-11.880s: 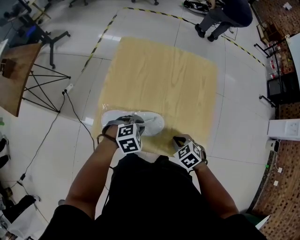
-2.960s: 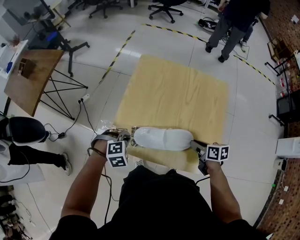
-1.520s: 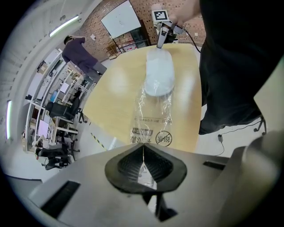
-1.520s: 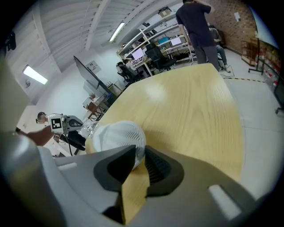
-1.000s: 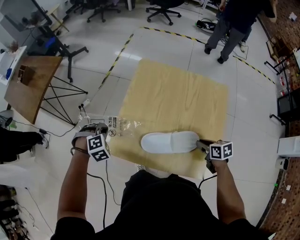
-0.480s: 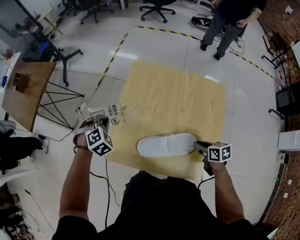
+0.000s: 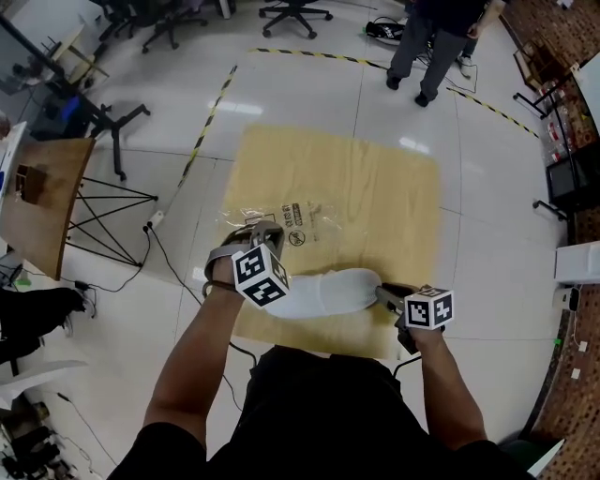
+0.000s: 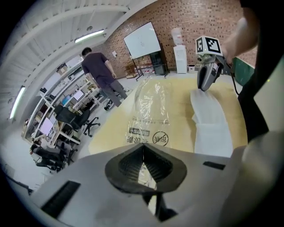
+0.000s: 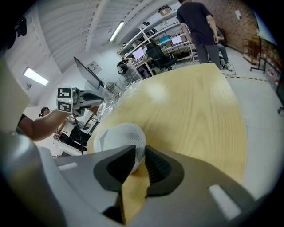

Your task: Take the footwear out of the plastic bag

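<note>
1. Left gripper (image 8: pixel 143 165): I read the jaws fully closed, pinching one edge of the clear plastic bag with black print (image 8: pixel 148 113). The film runs away from the jaws over the board. Nothing shows inside the bag.

2. Right gripper (image 9: pixel 138 160): jaws approx. half apart, clamped on one end of the white fabric slipper (image 9: pixel 120 136), w/ a pad on each side of it.

3. Slipper pos.: outside the bag, lying lengthwise on the pale-yellow wood-grain board (image 7: pixel 347 178). The bag lies on its far side. In the head view the left gripper's marker cube covers the slipper's other end, so I can't confirm contact btw. slipper and bag.

4. Edges: the slipper sits parallel to the board's near edge, just inside it. The right gripper is at the slipper's right end, toward the near-right corner. The bag's left end reaches approx. the board's left edge.

5. Room to move: the far half of the board shows only wood grain. White tile floor (image 7: pixel 487 187) borders the board at right and beyond.

6. Obstacles:
   - Brown wooden table on black trestle legs (image 7: pixel 42 187), well to the left.
   - Yellow-black tape line (image 7: pixel 309 53), beyond the far edge.
   - Person in dark clothes (image 7: pixel 442 28), past the far-right corner, well apart from both grippers.
</note>
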The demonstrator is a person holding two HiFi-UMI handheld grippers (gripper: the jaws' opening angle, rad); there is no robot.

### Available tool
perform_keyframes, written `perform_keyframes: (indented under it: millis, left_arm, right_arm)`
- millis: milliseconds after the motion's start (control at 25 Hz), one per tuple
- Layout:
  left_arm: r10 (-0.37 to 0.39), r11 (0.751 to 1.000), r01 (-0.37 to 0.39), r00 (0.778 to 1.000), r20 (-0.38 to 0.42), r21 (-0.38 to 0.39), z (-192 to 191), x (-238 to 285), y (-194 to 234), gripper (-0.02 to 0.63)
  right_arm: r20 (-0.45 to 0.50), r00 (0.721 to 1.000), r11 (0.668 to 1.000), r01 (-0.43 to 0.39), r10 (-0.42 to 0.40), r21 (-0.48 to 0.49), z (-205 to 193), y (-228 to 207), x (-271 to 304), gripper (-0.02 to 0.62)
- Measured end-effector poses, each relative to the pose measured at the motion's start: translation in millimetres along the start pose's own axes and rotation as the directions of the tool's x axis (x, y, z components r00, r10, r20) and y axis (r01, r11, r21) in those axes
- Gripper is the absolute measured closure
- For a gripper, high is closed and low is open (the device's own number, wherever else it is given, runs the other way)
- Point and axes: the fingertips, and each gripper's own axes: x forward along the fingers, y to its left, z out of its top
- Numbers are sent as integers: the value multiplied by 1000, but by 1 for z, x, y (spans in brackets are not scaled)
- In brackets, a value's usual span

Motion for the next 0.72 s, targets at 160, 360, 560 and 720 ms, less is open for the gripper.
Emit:
perform_keyframes:
  millis: [160, 360, 560, 720]
  left_arm:
    - [-57, 998, 57, 998, 1, -6, 31, 25, -19, 598]
    - [-122, 992, 122, 992, -32, -14, 31, 48, -42, 598]
    - [-130, 991, 128, 990, -61, -40, 26, 62, -51, 597]
    - [-136, 988, 131, 989, -56, -87, 32, 69, -56, 544]
  right_arm:
    - [5, 1000, 1000, -13, 13, 3, -1, -1, -3, 526]
    - [2, 1000, 1000, -30, 30, 5, -2, 1, 2, 526]
    - [6, 999, 999, -43, 43, 4, -4, 1, 1, 525]
    - [24, 997, 998, -67, 66, 22, -1, 0, -3, 522]
